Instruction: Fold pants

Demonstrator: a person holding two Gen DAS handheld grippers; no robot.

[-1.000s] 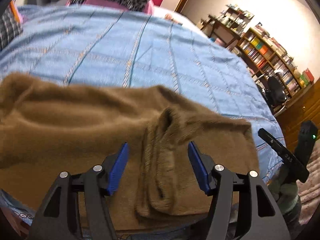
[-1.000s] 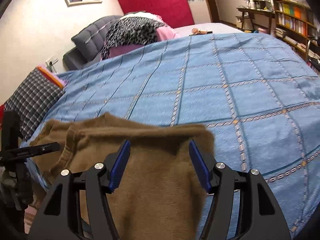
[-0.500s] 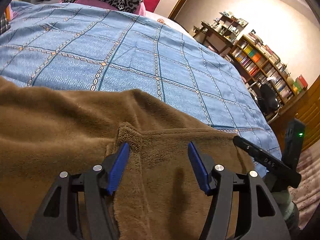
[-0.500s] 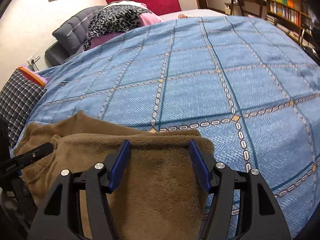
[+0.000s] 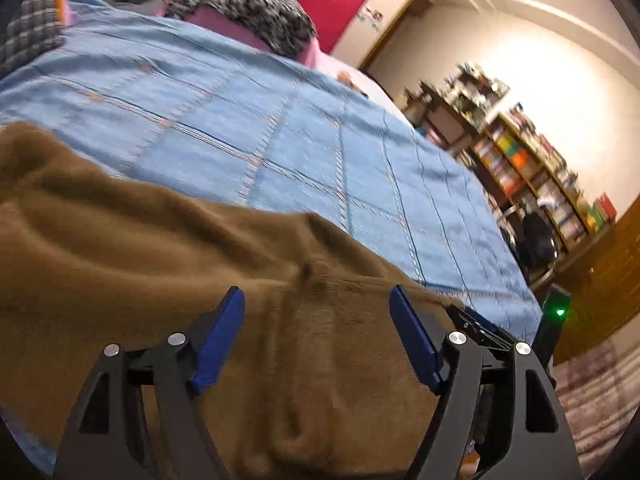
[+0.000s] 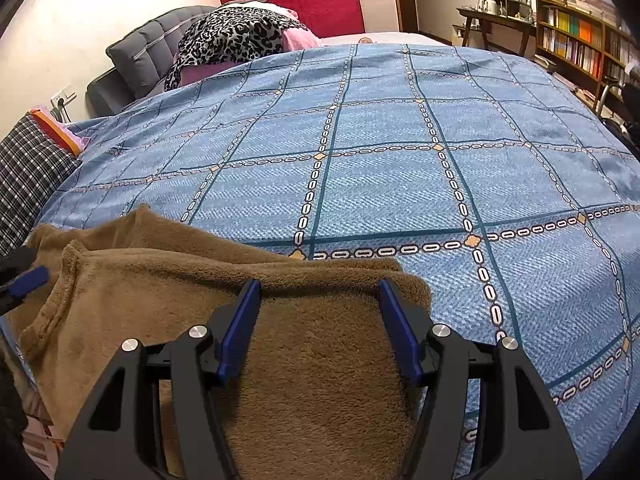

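The pants lie in layers at the bed's near edge. Both the left gripper and the right gripper hover over them, jaws wide apart, holding nothing. A fold looks just laid; the next move calls for pinching an edge.

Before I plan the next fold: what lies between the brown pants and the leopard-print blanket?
In the right wrist view, only bare blue checked bedspread lies between the brown pants and the leopard-print blanket.
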